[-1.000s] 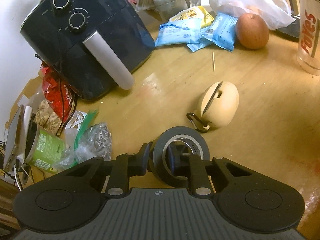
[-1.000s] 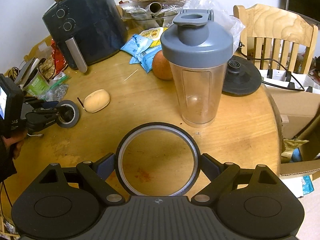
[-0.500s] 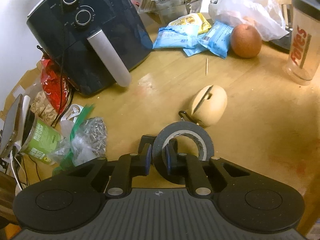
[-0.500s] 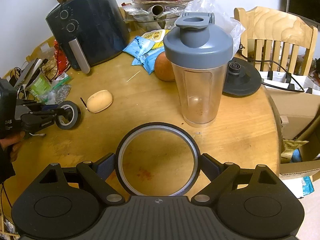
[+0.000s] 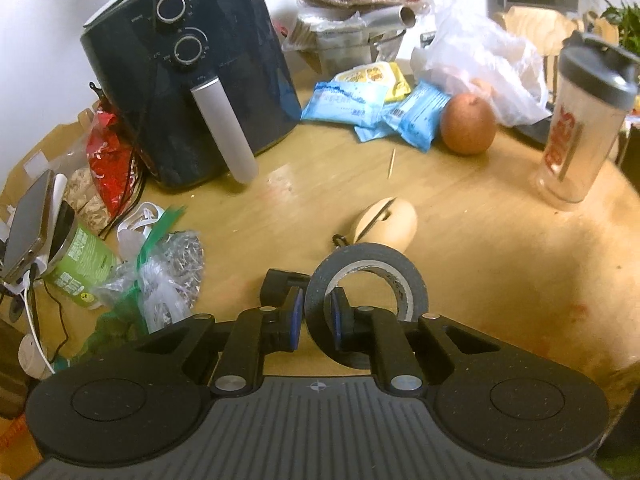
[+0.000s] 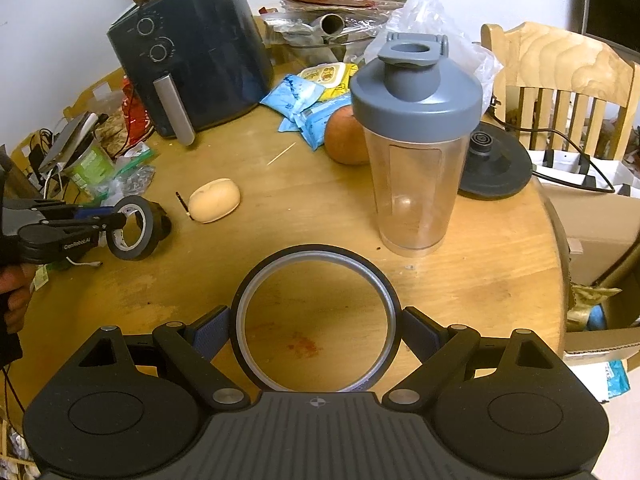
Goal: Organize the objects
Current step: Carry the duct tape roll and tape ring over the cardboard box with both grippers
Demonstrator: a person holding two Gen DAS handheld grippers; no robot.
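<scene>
While the left hand-held gripper [image 5: 314, 318] pinches the black tape roll [image 5: 366, 276], the right [image 6: 316, 336] clamps a thin ring [image 6: 316, 318]

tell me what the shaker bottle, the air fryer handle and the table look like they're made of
Clear shaker bottle with grey lid: looks like transparent plastic, since the table shows through it; the lid is matte grey plastic.
Silver handle on the dark air fryer: brushed-metal look, possibly metal-coated plastic.
Round wooden table: visible grain, a worn, slightly glossy finish, with reddish stains.
</scene>
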